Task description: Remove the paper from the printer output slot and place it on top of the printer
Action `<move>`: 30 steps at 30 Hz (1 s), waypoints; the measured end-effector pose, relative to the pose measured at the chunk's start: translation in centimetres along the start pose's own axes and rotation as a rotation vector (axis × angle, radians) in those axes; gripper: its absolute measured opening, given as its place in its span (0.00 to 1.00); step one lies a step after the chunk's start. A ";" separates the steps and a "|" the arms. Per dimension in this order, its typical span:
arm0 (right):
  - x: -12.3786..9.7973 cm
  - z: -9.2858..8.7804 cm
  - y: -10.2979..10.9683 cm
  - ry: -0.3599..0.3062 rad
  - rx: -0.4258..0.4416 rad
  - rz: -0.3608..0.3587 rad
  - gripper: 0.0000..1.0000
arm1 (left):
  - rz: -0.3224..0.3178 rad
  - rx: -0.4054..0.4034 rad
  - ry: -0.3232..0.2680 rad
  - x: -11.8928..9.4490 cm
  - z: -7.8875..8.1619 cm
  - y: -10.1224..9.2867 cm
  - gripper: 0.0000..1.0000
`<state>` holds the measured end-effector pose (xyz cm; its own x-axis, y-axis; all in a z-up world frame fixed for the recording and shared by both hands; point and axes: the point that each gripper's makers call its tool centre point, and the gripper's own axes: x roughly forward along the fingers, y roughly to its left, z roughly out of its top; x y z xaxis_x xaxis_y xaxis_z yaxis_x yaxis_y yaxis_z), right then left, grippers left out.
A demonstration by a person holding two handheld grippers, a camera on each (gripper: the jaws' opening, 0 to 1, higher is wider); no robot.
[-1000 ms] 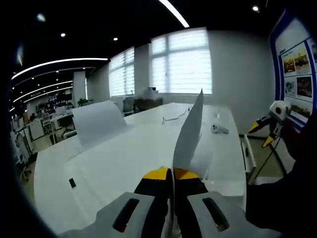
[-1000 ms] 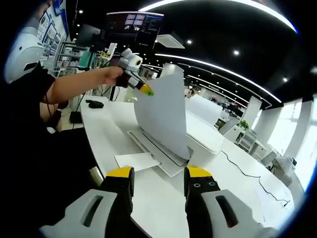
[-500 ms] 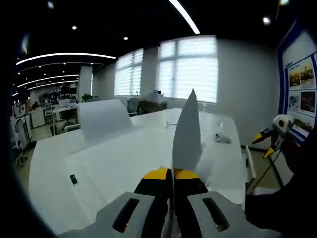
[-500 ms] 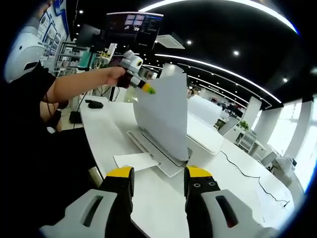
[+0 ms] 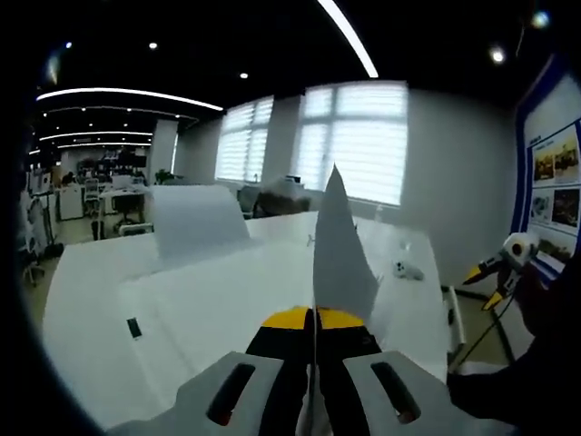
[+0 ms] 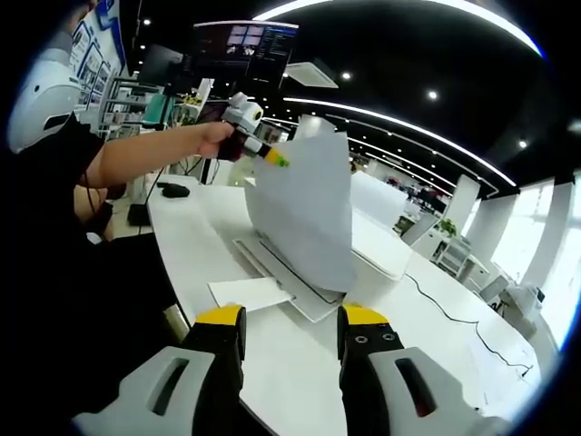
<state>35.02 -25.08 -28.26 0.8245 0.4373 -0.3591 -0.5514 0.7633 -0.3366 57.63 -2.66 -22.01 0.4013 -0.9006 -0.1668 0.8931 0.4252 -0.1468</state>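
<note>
My left gripper (image 5: 314, 318) is shut on the edge of a white paper sheet (image 5: 334, 245), which stands edge-on above the jaws. In the right gripper view that sheet (image 6: 304, 213) hangs from the left gripper (image 6: 270, 156), held up by a person's hand, its lower edge just above the printer's output tray (image 6: 281, 272). The white printer (image 6: 377, 243) lies low on the desk, and its flat top (image 5: 209, 300) spreads below the left jaws. My right gripper (image 6: 290, 322) is open over the desk in front of the printer, with nothing between its fingers; it also appears at the far right (image 5: 486, 283).
A second loose sheet (image 6: 250, 292) lies on the desk beside the tray. The printer's raised flap (image 5: 195, 218) stands at the back. A small white device (image 5: 408, 270) and a cable (image 6: 445, 309) rest on the desk. The person's arm and dark sleeve (image 6: 73, 209) are on the left.
The left gripper has risen a little and carried the sheet higher, so its lower edge has lifted off the output tray. The right gripper has stayed still.
</note>
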 end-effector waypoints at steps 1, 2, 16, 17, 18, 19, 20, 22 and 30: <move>0.0 0.0 0.0 0.000 0.000 0.000 0.36 | -0.001 -0.005 -0.007 0.0 0.1 0.0 0.06; 0.0 0.0 0.0 0.000 0.001 0.000 0.36 | -0.001 -0.007 -0.011 0.0 0.2 0.1 0.06; 0.0 -0.3 0.2 0.004 0.007 0.001 0.36 | 0.006 -0.065 -0.070 -0.3 0.6 0.6 0.06; 0.0 -0.3 0.2 0.004 0.008 0.000 0.36 | 0.006 -0.071 -0.075 -0.3 0.6 0.6 0.06; 0.0 -0.4 0.2 0.005 0.008 0.000 0.36 | 0.006 -0.074 -0.078 -0.3 0.7 0.6 0.06; 0.0 -0.4 0.2 0.006 0.008 0.000 0.36 | 0.006 -0.079 -0.083 -0.3 0.7 0.6 0.06; 0.0 -0.4 0.2 0.006 0.007 0.000 0.36 | 0.007 -0.082 -0.086 -0.4 0.7 0.6 0.06; -0.1 -0.3 0.2 0.004 0.008 -0.001 0.36 | 0.011 -0.085 -0.093 -0.4 0.8 0.7 0.06; 0.0 -0.3 0.3 0.006 0.008 0.002 0.36 | 0.022 -0.111 -0.122 -0.6 1.2 1.3 0.06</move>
<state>34.85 -25.02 -28.62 0.8227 0.4358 -0.3649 -0.5519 0.7661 -0.3293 58.80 -1.63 -20.97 0.4487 -0.8921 -0.0525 0.8585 0.4466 -0.2520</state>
